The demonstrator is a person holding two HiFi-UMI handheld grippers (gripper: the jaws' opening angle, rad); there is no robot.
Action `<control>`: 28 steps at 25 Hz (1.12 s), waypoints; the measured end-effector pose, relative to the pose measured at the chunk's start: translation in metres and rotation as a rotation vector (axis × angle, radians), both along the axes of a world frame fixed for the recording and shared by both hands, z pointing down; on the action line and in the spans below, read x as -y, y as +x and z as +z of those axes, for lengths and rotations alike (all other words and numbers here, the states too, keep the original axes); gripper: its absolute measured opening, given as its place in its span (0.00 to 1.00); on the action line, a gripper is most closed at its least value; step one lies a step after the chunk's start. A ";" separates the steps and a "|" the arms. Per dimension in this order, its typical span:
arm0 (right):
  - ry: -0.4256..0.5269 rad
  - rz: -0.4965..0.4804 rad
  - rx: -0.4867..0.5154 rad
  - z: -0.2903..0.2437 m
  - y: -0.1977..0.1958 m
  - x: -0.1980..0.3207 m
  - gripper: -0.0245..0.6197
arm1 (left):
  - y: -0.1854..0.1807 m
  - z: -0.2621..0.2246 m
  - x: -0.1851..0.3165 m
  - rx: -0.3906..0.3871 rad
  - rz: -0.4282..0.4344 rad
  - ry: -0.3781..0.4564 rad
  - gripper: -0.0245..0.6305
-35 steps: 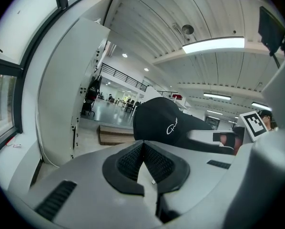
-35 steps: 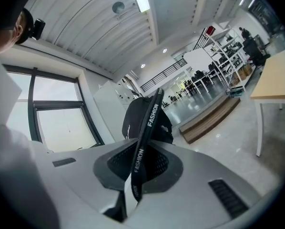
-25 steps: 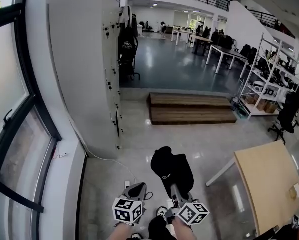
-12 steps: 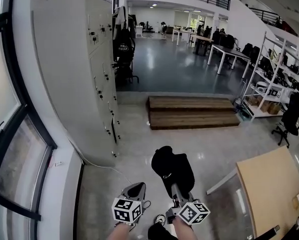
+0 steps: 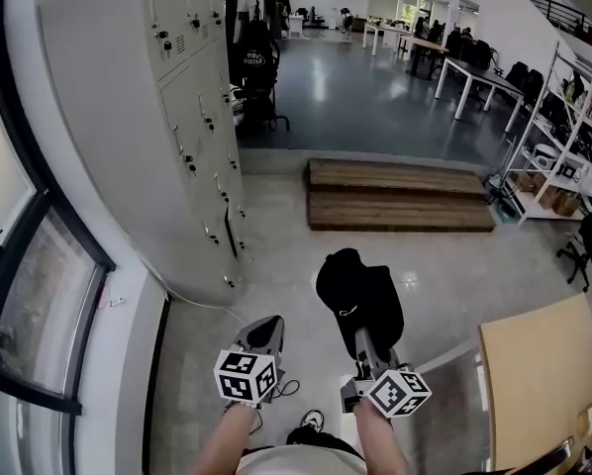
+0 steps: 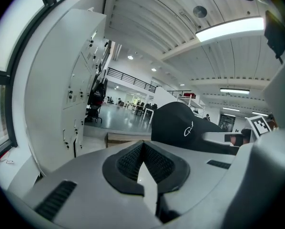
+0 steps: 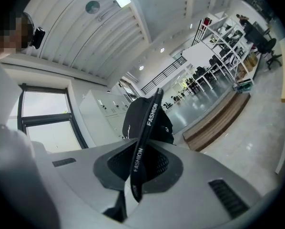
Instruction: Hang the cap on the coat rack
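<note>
So the right tongs (image 5: 363, 340) are clamped on the strap of the black cap (image 5: 358, 290), held out over open floor between the lockers (image 5: 167, 117) on the left and the desk (image 5: 539, 374) edge on the right. The left tongs (image 5: 266, 332) are pinched together on nothing, and the wooden step (image 5: 400, 196) sits well ahead.

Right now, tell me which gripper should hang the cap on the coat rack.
Right. The right gripper is shut on the strap of the cap; the left gripper beside it is shut and empty. The coat rack stands far ahead, past the lockers.
</note>
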State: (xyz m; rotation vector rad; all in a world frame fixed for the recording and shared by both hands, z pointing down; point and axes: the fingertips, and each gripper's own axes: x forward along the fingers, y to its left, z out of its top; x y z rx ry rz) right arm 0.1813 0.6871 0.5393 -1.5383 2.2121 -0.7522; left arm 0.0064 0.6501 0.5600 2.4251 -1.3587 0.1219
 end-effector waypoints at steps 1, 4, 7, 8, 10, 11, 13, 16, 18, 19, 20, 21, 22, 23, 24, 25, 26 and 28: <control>-0.002 -0.006 0.001 0.000 0.004 0.010 0.07 | 0.004 0.000 0.009 0.002 -0.007 -0.001 0.04; -0.013 -0.027 0.003 0.006 0.015 0.036 0.07 | 0.015 0.006 0.031 0.004 -0.024 -0.019 0.04; -0.023 -0.068 0.017 0.010 0.020 0.058 0.07 | 0.030 0.009 0.047 -0.003 -0.022 -0.027 0.04; -0.024 -0.089 0.027 0.012 0.017 0.063 0.07 | 0.034 0.012 0.049 -0.004 -0.016 -0.030 0.04; -0.019 -0.125 0.036 0.014 0.012 0.072 0.07 | 0.041 0.017 0.053 -0.003 -0.008 -0.037 0.04; -0.016 -0.136 0.035 0.013 0.010 0.075 0.07 | 0.043 0.019 0.055 -0.002 -0.009 -0.040 0.04; -0.013 -0.149 0.031 0.012 0.008 0.081 0.07 | 0.046 0.020 0.062 -0.001 -0.016 -0.042 0.04; -0.014 -0.164 0.025 0.012 0.008 0.088 0.07 | 0.047 0.015 0.070 -0.005 -0.028 -0.035 0.04; -0.017 -0.164 0.027 0.012 0.010 0.094 0.07 | 0.049 0.011 0.076 -0.008 -0.029 -0.027 0.04; -0.018 -0.163 0.028 0.012 0.012 0.097 0.07 | 0.050 0.011 0.080 -0.011 -0.029 -0.024 0.04; -0.018 -0.162 0.027 0.013 0.013 0.101 0.07 | 0.051 0.011 0.084 -0.014 -0.028 -0.022 0.04; -0.018 -0.160 0.027 0.013 0.014 0.105 0.07 | 0.052 0.011 0.089 -0.016 -0.028 -0.020 0.04; -0.018 -0.158 0.026 0.014 0.015 0.110 0.07 | 0.053 0.012 0.095 -0.018 -0.026 -0.020 0.04; -0.018 -0.155 0.025 0.015 0.016 0.115 0.07 | 0.054 0.013 0.102 -0.019 -0.023 -0.019 0.04; -0.018 -0.153 0.023 0.015 0.018 0.122 0.07 | 0.056 0.014 0.110 -0.020 -0.021 -0.019 0.04; -0.019 -0.153 0.021 0.016 0.022 0.129 0.07 | 0.061 0.014 0.118 -0.023 -0.018 -0.018 0.04; -0.020 -0.154 0.019 0.016 0.028 0.137 0.07 | 0.068 0.013 0.128 -0.026 -0.017 -0.017 0.04; -0.021 -0.154 0.021 0.016 0.040 0.155 0.07 | 0.083 0.011 0.148 -0.032 -0.011 -0.015 0.04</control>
